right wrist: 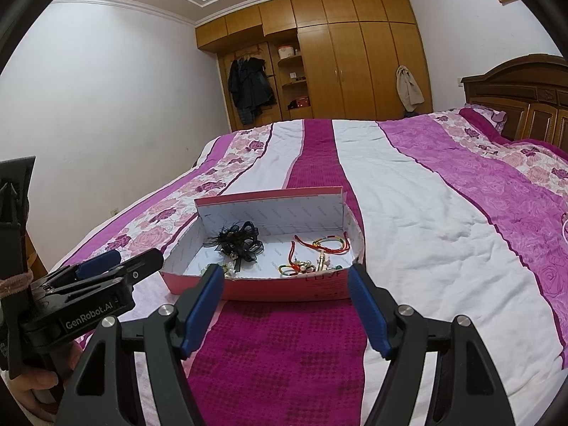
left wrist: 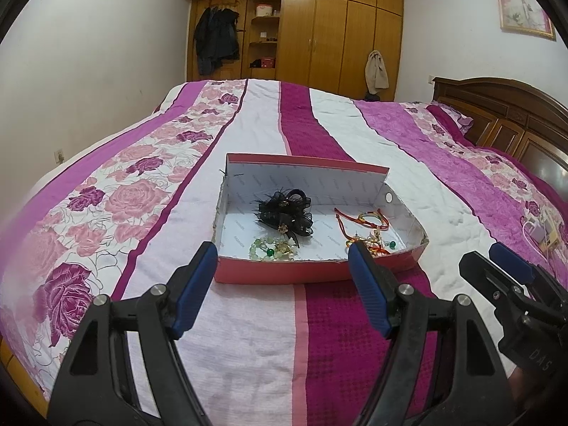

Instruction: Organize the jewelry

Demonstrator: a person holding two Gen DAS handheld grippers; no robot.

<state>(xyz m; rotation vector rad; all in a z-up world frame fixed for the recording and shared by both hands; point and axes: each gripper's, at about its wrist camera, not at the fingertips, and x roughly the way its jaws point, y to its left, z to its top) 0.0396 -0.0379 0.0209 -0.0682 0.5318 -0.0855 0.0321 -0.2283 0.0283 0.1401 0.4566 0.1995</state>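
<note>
Tangling is worrying me: both my left gripper (left wrist: 282,277) and right gripper (right wrist: 285,300) are hovering wide open, empty, before bracelets (left wrist: 369,225) knotted in the box (left wrist: 312,271).

Left gripper (left wrist: 282,291): black plastic frame, triangular cut-outs in both arms, blue ribbed pads (left wrist: 369,293) on the finger tips, round silver screws at the pivots. Right gripper (right wrist: 285,305): same build, black arms, blue ribbed pads (right wrist: 367,307), silver screws. White "GenRobot.AI" lettering on the black body of the left unit, seen left of the right gripper. Pinkish knit cuff (right wrist: 16,282) above that lettering.
</note>
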